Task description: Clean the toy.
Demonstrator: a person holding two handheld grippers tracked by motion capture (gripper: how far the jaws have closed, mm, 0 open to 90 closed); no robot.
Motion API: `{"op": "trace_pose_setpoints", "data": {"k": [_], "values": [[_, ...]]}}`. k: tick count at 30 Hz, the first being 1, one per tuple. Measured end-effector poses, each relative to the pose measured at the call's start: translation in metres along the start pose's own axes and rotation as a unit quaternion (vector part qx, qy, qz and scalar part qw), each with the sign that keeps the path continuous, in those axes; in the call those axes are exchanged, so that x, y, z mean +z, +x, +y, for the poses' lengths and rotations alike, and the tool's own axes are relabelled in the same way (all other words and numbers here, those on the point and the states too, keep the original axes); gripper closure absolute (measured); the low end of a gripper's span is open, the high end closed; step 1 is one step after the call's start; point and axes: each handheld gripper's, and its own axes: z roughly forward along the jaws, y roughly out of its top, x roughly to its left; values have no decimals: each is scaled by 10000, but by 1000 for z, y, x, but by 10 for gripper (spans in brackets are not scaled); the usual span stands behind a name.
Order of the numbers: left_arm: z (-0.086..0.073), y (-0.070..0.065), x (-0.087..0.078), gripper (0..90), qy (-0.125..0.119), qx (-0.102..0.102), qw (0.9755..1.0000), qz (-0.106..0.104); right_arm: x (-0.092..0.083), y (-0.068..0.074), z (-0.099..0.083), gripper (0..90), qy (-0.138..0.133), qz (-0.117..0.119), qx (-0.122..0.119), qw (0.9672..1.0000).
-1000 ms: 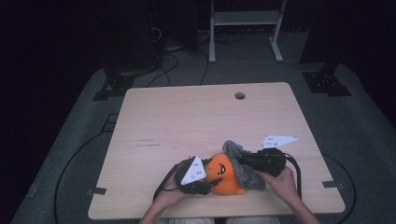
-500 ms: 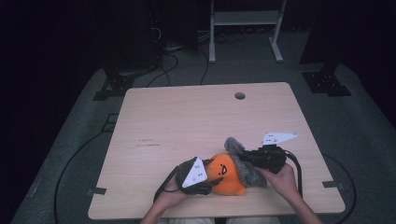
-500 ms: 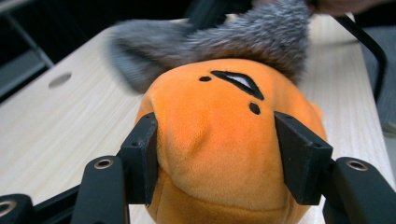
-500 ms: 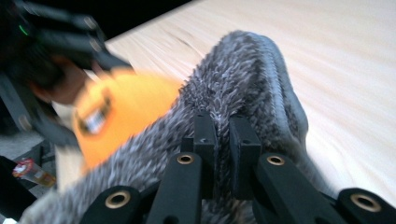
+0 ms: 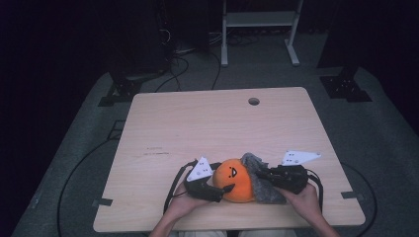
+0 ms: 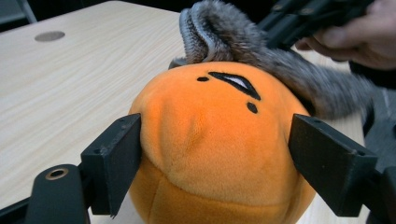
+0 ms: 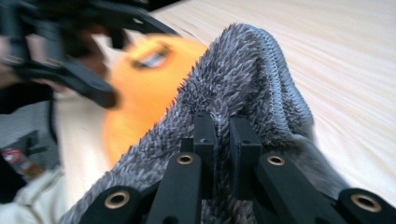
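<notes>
Now my left gripper (image 6: 219, 154) has just been opening its jaws around the orange plush ball (image 6: 215, 144), at the table's (image 5: 197, 123) near edge. My right gripper (image 7: 223, 140) is closed on the grey furry cloth (image 7: 252, 79), so I judge the cloth can be pulled off.

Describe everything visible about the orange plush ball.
The orange plush ball is round, soft and short-piled, with seams and a stitched face of black marks and one white-centred eye. It rests on the wooden table near the person's edge. The left tongs straddle it, jaws having just opened, the left one touching, the right one apart. A grey fuzzy sock, pinched by the right tongs, drapes against its top.
</notes>
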Motion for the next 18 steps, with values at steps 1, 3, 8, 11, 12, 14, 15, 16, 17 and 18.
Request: {"op": "trace_pose_setpoints", "data": {"k": [1,3,8,11,12,14,15,16,17,18], "values": [[0,0,0,244,7,15,10000,50,-1,-1,-2,826,11,-22,8,10000],[0,1,0,325,27,-64,9999,143,-4,3,-6,826,40,-53,-90,9999],[6,-11,3,361,-60,434,9988,237,-2,34,8,827,-24,222,-626,9978],[10,-25,6,376,-74,980,9948,268,11,44,29,828,-203,409,-695,9965],[10,-27,6,379,-54,1087,9936,288,15,44,38,828,-235,407,-675,9966],[9,-29,4,383,28,1258,9915,320,20,39,47,829,-253,405,-605,9970],[8,-28,3,386,57,1237,9917,341,21,35,49,829,-259,376,-565,9974],[7,-26,3,389,82,1180,9924,341,21,30,50,829,-218,280,-551,9978],[4,-21,1,391,109,1069,9937,332,19,17,44,829,-148,165,-394,9990],[2,-19,0,391,105,976,9946,325,19,17,44,828,-148,165,-394,9990]]}}
